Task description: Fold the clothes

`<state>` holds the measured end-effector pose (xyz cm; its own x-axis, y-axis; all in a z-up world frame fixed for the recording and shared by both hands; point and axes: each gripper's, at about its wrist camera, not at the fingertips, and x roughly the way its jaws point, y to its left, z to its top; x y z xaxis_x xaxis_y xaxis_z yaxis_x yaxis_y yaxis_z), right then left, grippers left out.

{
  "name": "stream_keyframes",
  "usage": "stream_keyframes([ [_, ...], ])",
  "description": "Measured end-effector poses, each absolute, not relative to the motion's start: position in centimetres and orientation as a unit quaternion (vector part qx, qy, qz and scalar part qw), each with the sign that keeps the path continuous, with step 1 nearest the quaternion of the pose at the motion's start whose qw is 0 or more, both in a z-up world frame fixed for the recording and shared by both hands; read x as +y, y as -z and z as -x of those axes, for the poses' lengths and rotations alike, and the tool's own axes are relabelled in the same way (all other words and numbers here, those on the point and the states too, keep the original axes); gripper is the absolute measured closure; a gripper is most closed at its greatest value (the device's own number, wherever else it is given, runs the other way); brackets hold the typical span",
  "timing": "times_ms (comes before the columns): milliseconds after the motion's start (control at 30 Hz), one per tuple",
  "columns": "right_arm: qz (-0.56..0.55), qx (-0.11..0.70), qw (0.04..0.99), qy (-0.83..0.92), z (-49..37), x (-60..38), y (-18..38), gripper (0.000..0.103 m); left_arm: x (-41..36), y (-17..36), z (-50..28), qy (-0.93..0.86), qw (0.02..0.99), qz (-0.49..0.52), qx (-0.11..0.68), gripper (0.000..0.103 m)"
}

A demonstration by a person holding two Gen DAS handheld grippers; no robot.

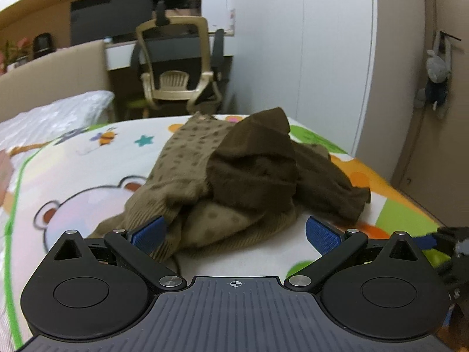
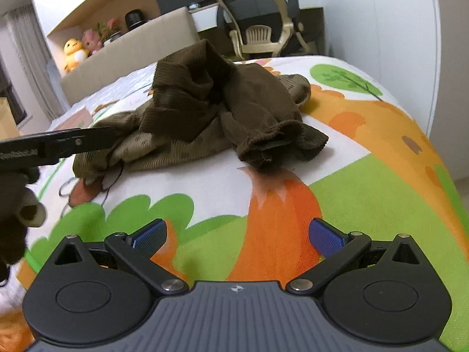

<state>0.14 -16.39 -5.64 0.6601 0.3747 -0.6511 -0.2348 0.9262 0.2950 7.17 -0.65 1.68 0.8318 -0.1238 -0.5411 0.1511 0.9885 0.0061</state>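
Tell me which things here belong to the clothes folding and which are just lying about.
For the job:
crumpled dark brown corduroy garment
tan garment with brown dots
open left gripper
open right gripper
cartoon-print bed cover

Lying about:
beige mesh office chair
yellow plush duck
grey plush toy hanging on door

Your clothes pile (image 1: 234,173) sat bunched on the bed cover (image 1: 88,158), near the bed's far end. Your left claw (image 1: 234,231) was at the pile's near edge, one finger touching the fabric, the other just beside it. Your right claw (image 2: 237,234) hung over bare cover, well short of the pile (image 2: 211,108), with the left claw (image 2: 58,143) reaching in from its left. A cord (image 2: 85,187) lay on the cover beside the pile. Behind the bed stood an office chair (image 1: 176,67), a small chair (image 1: 174,83) under it.
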Motion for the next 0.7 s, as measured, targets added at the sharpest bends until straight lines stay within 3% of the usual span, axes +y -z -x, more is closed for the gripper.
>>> stream_keyframes([
  [200,-0.078,0.393,0.895,-0.197,-2.8,-16.5,4.5,0.0,0.1,-1.9,-9.9,0.092,0.957,-0.034,0.275,0.0],
  [367,-0.065,0.31,0.934,-0.167,-7.7,-17.5,0.8,0.0,1.2,-1.9,-11.1,0.118,0.958,-0.062,0.255,0.0],
  [533,-0.069,0.286,0.945,-0.141,-14.1,-16.6,0.3,0.0,2.7,-0.3,-13.2,0.108,0.951,-0.106,0.269,0.0],
  [700,-0.131,0.304,0.924,-0.19,-19.6,-14.1,2.1,0.01,6.5,1.0,-15.8,0.117,0.944,-0.021,0.308,0.0],
])
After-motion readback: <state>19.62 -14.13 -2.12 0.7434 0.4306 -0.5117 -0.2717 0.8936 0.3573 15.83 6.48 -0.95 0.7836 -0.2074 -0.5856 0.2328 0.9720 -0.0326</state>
